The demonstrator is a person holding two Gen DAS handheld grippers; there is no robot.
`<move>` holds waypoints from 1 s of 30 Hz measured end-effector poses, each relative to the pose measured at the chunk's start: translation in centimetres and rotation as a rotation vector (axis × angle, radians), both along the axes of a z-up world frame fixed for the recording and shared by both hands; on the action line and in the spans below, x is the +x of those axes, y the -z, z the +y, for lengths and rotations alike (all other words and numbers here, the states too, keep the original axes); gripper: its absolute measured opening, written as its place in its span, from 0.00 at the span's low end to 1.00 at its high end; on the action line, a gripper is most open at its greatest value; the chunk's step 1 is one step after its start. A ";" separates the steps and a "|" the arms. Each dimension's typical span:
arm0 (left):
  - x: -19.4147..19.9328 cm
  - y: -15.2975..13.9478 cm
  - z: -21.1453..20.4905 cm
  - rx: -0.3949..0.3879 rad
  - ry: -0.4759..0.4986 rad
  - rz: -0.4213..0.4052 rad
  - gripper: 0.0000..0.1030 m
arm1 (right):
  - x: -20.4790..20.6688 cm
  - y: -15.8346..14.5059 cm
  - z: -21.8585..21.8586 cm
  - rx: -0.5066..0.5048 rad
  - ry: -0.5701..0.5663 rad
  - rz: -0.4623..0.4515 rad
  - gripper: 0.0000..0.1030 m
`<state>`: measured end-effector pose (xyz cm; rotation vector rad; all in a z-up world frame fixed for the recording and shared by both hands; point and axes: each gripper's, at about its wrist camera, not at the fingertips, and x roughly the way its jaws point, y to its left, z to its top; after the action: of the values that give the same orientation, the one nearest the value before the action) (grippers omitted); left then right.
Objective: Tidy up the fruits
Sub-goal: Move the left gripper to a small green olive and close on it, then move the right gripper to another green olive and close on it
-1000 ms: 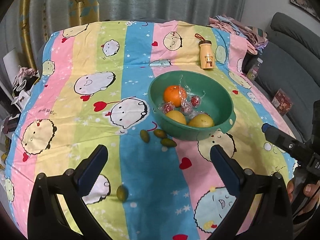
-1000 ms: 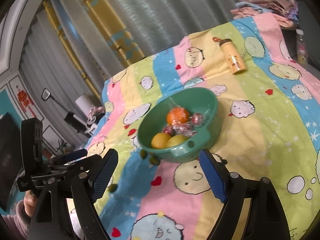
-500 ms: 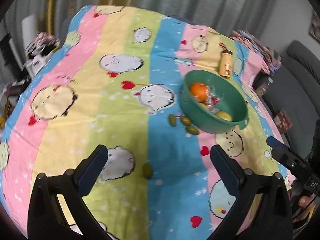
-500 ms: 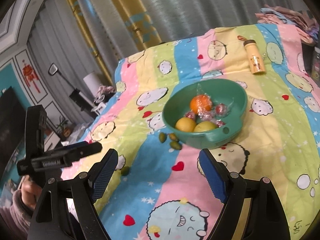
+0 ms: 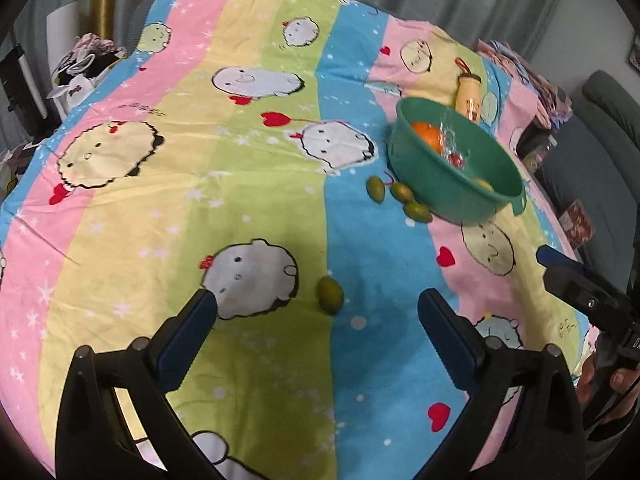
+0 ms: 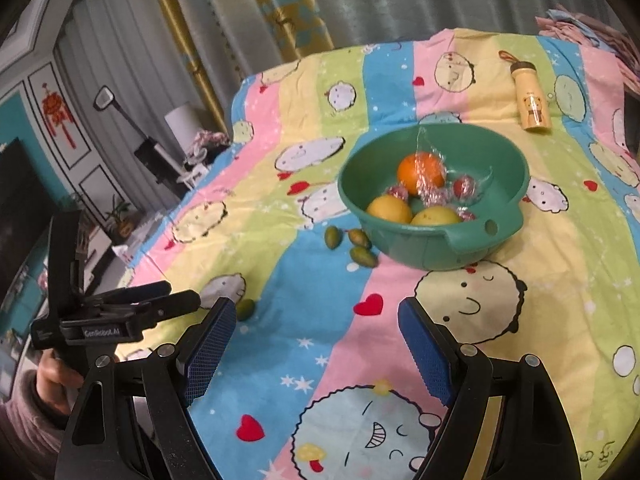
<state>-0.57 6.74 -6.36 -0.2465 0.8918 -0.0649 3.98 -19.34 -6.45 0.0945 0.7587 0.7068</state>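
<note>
Bowl: a round green plastic bowl [image 6: 432,240] with a flat lug handle pierced by 1 hole, resting on the cloth.
Bowl contents: 1 orange [image 6: 421,173] under crinkled clear wrap, 2 smooth yellow fruits [image 6: 390,209], and several small red wrapped pieces [image 6: 464,187].
Cloth: a soft striped cloth [image 5: 256,200] in pink, yellow, green and blue, printed with round cartoon faces and red hearts.
Loose fruit: 3 small oval green fruits [image 5: 394,196] lie just beside the bowl's left wall; a 4th lone green fruit [image 5: 330,294] lies well apart from them, nearer the camera.
Other things: a yellow bottle [image 6: 529,96] lying behind the bowl; grey curtains beyond the table.
Left gripper [image 5: 318,312]: jaws wide and just closing a little, nothing gripped; the lone green fruit lies on the cloth between and just ahead of the blue-padded fingertips.
Right gripper [image 6: 314,320]: jaws spread wide, empty; bowl ahead, slightly right.
</note>
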 end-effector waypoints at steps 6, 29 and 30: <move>1.1 1.9 -1.2 0.019 0.007 0.025 0.84 | 0.7 1.3 0.6 -0.012 -0.009 0.031 0.81; 2.6 4.3 -2.1 0.048 0.059 0.016 0.17 | 5.0 4.3 2.7 -0.032 0.003 0.070 0.80; 2.5 4.2 -1.9 0.033 0.061 0.016 0.17 | 5.3 4.4 2.9 -0.033 0.002 0.074 0.79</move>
<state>1.89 4.87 -10.54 -0.1890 0.9161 -0.1043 9.28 -16.49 -10.88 0.0915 0.8403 0.6919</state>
